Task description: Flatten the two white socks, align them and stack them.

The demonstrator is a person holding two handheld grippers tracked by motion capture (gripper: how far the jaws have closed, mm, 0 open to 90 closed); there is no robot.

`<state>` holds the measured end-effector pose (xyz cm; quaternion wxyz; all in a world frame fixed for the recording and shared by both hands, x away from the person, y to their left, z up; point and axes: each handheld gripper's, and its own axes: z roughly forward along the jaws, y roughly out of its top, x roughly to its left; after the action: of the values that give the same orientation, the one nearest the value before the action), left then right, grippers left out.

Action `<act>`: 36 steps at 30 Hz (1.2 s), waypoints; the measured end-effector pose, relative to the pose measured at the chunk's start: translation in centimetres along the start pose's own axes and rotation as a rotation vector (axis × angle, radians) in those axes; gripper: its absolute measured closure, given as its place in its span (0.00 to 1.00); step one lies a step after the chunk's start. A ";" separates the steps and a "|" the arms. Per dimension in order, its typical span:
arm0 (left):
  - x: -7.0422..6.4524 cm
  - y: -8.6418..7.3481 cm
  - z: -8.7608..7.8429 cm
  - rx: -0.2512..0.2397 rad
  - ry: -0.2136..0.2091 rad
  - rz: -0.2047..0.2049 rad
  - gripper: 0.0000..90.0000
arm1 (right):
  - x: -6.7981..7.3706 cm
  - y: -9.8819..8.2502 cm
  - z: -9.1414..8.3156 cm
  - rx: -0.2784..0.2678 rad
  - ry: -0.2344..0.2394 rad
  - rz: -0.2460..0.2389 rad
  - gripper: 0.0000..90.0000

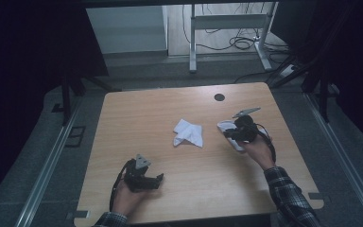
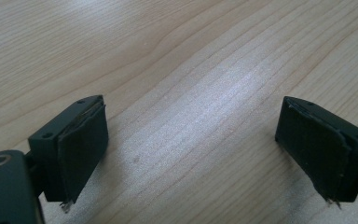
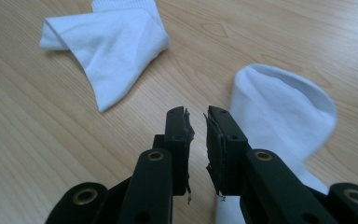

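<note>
On the table [image 1: 184,184], toward five o'clock from its middle in the high view, the right gripper [image 1: 231,133] hangs over a white sock [image 1: 225,126], hiding most of it. The right gripper view shows that sock [image 3: 284,112] at two o'clock of the jaws, its lower end cut off behind them; the jaws stand almost together with a thin gap and nothing between them. A folded sock [image 1: 188,133] lies at the table's centre, well apart from both tools, one end cut off at twelve o'clock in the right gripper view [image 3: 109,46]. At seven o'clock the left gripper [image 1: 157,180] rests, jaws wide apart, empty, bare wood between them.
</note>
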<state>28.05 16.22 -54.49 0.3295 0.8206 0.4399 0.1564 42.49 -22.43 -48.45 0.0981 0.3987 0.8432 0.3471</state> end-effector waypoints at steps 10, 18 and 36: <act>0.0 0.0 0.0 0.000 0.000 0.000 0.11 | -1.3 -0.6 3.2 0.041 -0.056 0.023 0.79; 0.0 0.0 0.0 0.000 -0.001 0.002 0.11 | -2.1 -1.5 3.8 0.034 -0.079 0.011 0.77; 0.0 0.0 0.0 0.002 0.000 0.001 0.11 | -0.2 0.5 -1.9 -0.049 0.025 0.023 0.94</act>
<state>28.05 16.23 -54.49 0.3288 0.8212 0.4395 0.1563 42.09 -23.34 -46.79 0.0935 0.4017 0.8308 0.3738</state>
